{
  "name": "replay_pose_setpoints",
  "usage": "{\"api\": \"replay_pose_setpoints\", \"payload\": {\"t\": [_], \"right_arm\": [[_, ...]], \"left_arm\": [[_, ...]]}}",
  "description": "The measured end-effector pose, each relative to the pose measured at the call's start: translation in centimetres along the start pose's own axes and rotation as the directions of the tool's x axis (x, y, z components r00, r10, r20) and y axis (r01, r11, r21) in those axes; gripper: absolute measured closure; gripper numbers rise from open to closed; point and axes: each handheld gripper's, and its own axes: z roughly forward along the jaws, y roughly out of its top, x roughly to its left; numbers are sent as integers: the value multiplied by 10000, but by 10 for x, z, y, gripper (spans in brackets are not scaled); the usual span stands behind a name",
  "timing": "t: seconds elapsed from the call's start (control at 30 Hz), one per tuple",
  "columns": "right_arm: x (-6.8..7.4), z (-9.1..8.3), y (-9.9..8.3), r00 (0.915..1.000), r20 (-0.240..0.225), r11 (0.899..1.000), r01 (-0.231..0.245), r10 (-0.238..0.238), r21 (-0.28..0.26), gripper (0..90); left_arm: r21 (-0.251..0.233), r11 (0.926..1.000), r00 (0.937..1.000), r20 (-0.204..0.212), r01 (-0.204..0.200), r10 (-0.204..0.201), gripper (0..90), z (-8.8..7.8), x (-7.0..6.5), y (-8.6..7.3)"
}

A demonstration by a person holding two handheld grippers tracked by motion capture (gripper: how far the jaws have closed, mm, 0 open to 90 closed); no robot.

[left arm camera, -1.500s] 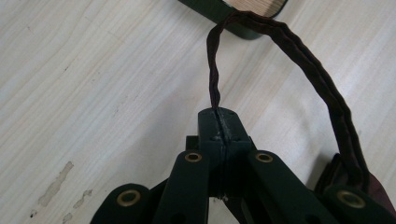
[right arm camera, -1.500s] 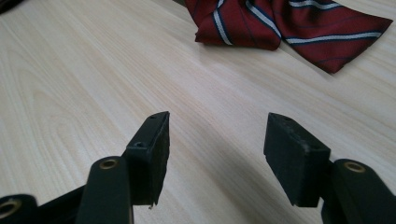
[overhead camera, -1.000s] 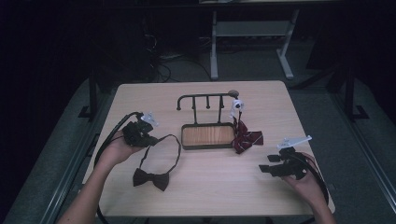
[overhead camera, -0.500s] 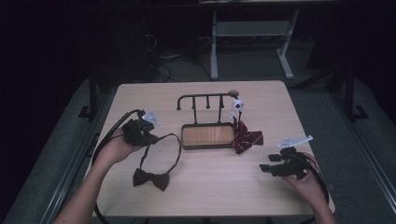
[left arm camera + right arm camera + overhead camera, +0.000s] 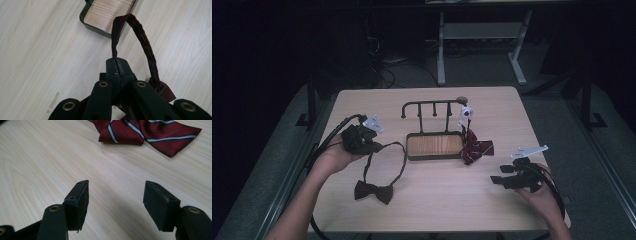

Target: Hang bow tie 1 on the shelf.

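A: While the left gripper (image 5: 117,65) is clamped shut on the strap (image 5: 401,159) of the dark bow tie (image 5: 373,191), note how limp that thing is. Soft cloth, very light, no stiffness at all.

B: Agreed, the strap droops in a loop and the bow itself lies on the table (image 5: 447,210), near side of the wooden tray (image 5: 435,145) and to its left. It'll swing and fold if lifted. Best hold?

A: Strap, where it's pinched now. A loop can go over a peg; grabbing the bow would crush the knot.

B: Looks: dark brown or maroon bow, thin stitched strap of the same colour, seen close in the left gripper view.

A: Right gripper (image 5: 508,176): jaws wide apart, nothing between them, hovering over bare table on the tray's near right.

B: Just right of the tray, touching its corner I think, a red striped bow tie (image 5: 476,148) lies crumpled.

A: Behind the tray stands the black rack (image 5: 432,106) with pegs, and a small white object hangs at its right end. Can't tell what it is.
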Motion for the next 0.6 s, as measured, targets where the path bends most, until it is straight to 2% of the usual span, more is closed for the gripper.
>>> {"api": "replay_pose_setpoints", "payload": {"t": [0.6], "right_arm": [[0,0,0,10000,11,10000,23,-24,44,373]], "left_arm": [[-60,9995,9992,-240,-320,318,895,-19,0,14]]}}
